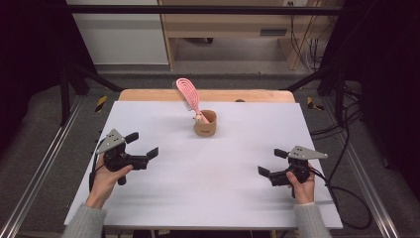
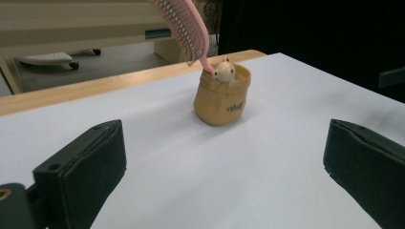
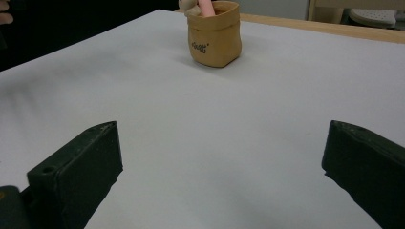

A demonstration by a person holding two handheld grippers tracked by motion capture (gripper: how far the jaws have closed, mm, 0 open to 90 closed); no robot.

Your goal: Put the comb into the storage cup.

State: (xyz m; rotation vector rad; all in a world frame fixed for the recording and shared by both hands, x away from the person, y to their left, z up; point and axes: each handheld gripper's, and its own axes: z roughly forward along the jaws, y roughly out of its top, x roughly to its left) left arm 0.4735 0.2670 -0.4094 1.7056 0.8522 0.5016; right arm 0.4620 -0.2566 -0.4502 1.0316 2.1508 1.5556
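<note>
I see a tan pouch (image 1: 205, 124) standing upright on the white table (image 1: 208, 198), near the far edge and about midway between the side edges. A pink brush (image 1: 188, 95) stands handle-down in it, leaning toward the far left corner, with a small cream figure (image 1: 198, 118) tucked at the rim beside the handle.

My left gripper (image 1: 142, 145) sits near the left edge, my right gripper (image 1: 272, 162) near the right edge, both well apart from the pouch, jaws spread wide and empty.

The left gripper view gives me the brush's bristles (image 2: 179, 26) and the figure's face (image 2: 223, 71). The right gripper view cuts the brush head off at the top but shows the dark print on the pouch (image 3: 213, 36) squarely.
</note>
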